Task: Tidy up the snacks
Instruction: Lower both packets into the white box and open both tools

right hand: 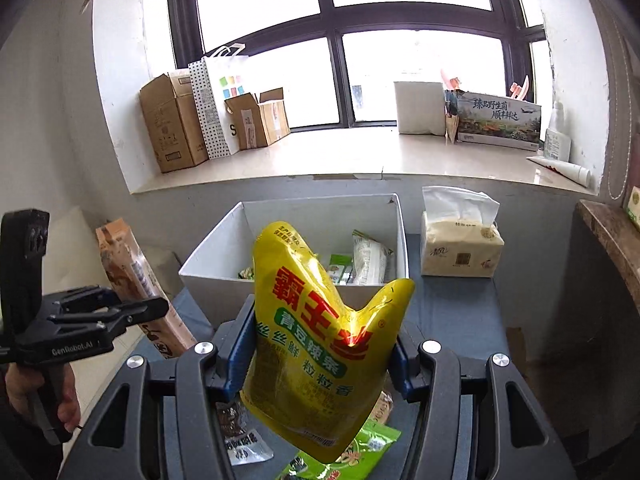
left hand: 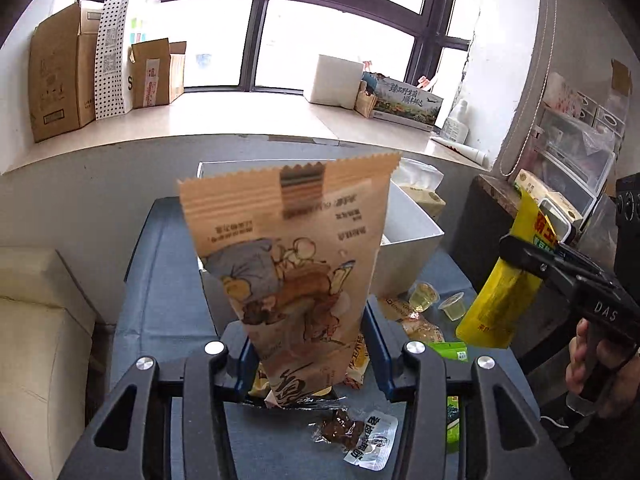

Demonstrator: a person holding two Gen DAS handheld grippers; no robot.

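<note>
Nearest the viewer, on the blue table cover (left hand: pixel 168 280), several snacks remain unsorted: a clear packet of dark dried pieces (left hand: pixel 352 436), a green packet (right hand: pixel 348 456), two small jelly cups (left hand: pixel 438 300) and other wrappers partly hidden behind the tools. Above them, the left gripper (left hand: pixel 308 354) is clamped on the lower end of a tan cartoon-printed packet (left hand: pixel 296 256), which stands upright and clear of the table; the right gripper (right hand: pixel 320 364) is likewise closed around the lower half of a yellow pouch with red lettering (right hand: pixel 320 328), its top corners flopping apart. Both packages are held in the air, just short of the white box (right hand: pixel 320 216). Behind them, this open box already contains a few packets, green and pale, lying at its bottom, so sorting appears partly done: some items are in, two are in transit, and a scattering on the table is left. Beside the box on the right sits a tissue pack (right hand: pixel 460 248), not evidently part of the job. Farthest back, the windowsill (right hand: pixel 340 156) carries cardboard boxes (right hand: pixel 172 120) and a dotted paper bag (right hand: pixel 208 108).
</note>
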